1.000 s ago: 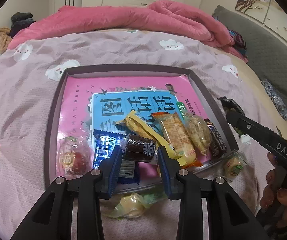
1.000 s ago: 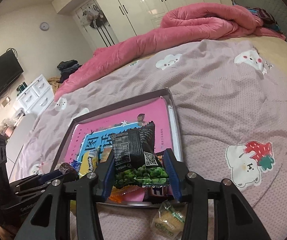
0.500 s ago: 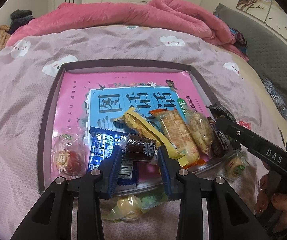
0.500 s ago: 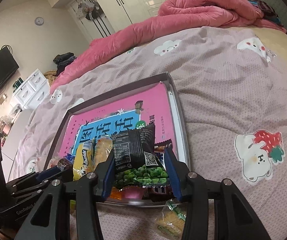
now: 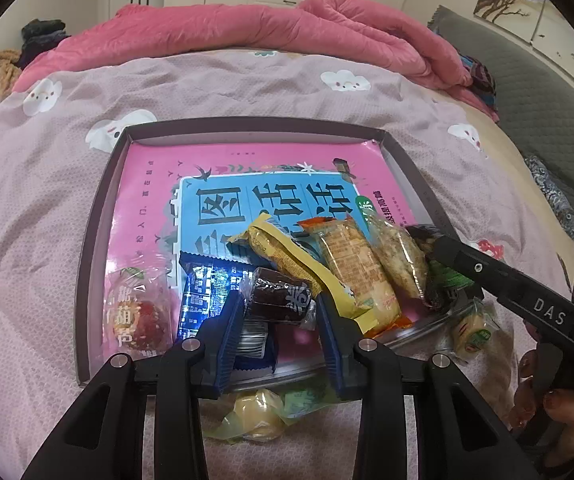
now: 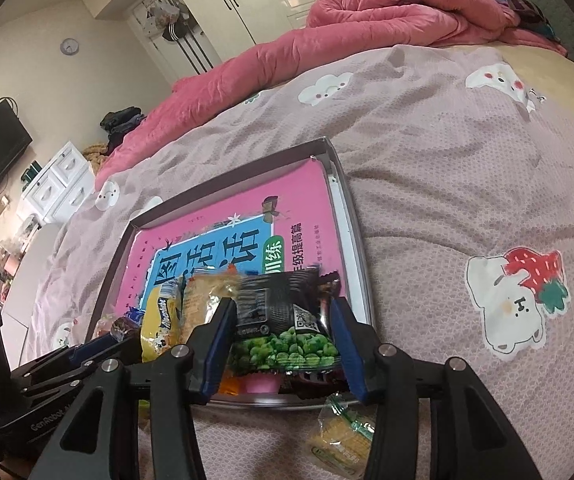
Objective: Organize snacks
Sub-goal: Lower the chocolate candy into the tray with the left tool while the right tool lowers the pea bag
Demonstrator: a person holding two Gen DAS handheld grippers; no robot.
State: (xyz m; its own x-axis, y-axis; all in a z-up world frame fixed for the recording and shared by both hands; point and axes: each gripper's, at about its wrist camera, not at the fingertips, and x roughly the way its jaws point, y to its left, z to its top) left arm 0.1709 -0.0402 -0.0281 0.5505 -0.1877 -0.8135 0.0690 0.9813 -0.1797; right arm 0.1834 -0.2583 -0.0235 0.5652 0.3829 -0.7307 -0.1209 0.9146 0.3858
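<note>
A dark tray lined with a pink and blue book lies on the bed. Several snacks lie along its near edge. My left gripper is shut on a dark brown wrapped cake, held low over a blue packet. My right gripper is shut on a black bag of green peas, held over the tray's near right corner. The right gripper also shows at the right of the left wrist view.
A red candied-fruit packet, a yellow packet and an orange cracker packet lie in the tray. Two yellow-green wrapped sweets lie on the bedspread before the tray. A pink quilt lies behind.
Both grippers have moved forward and lower over the tray's near edge with their snacks still held. The pea bag now hangs over the snacks at the tray's right.
</note>
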